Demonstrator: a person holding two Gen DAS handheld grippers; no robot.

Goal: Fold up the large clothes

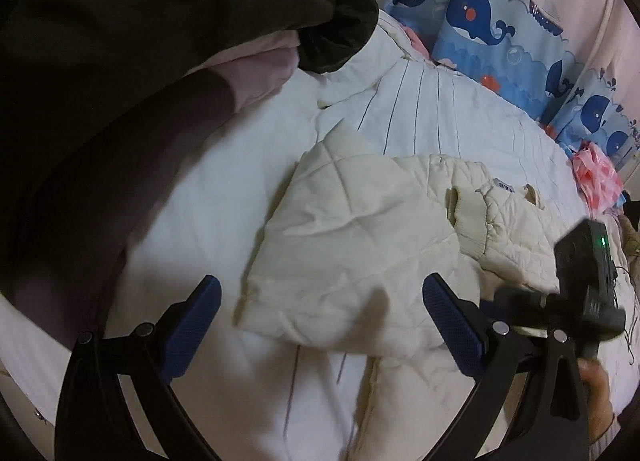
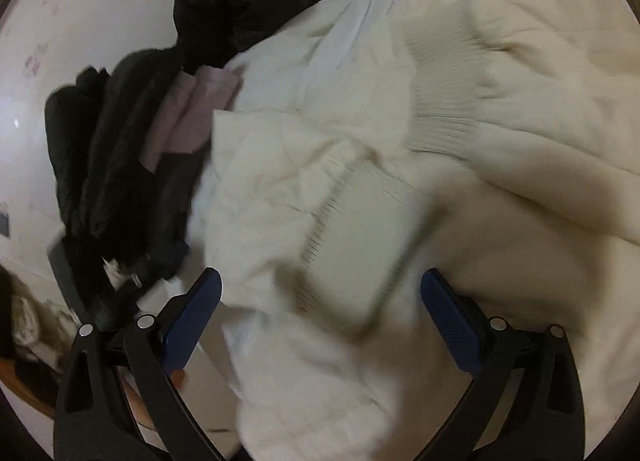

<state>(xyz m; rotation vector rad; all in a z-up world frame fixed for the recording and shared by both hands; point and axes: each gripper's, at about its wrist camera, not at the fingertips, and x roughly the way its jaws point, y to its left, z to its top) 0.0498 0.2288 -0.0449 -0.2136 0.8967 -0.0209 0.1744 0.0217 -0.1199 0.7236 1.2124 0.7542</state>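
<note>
A bed (image 1: 208, 189) with a white striped cover is shown, seen from both wrist views. At the far left, a pile of dark garments (image 1: 120, 13) with a pale pink garment (image 1: 264, 69) tucked beneath is seen at the bed's edge. The left gripper (image 1: 320, 325) is held above the bed with its jaws spread and nothing between them. At centre, a cream quilted jacket (image 1: 352, 237) is laid on the cover, partly folded: one panel is turned over the body, and a ribbed cuff (image 1: 472, 229) is laid across the middle. To the right, the right gripper (image 2: 320, 313) is held over the jacket, released and empty, with a ribbed band (image 2: 360, 229) lying beneath it. A whale-print curtain (image 1: 480, 21) is seen beyond. The folding is judged to be under way; the remaining folds and final squaring appear still to be made.
</note>
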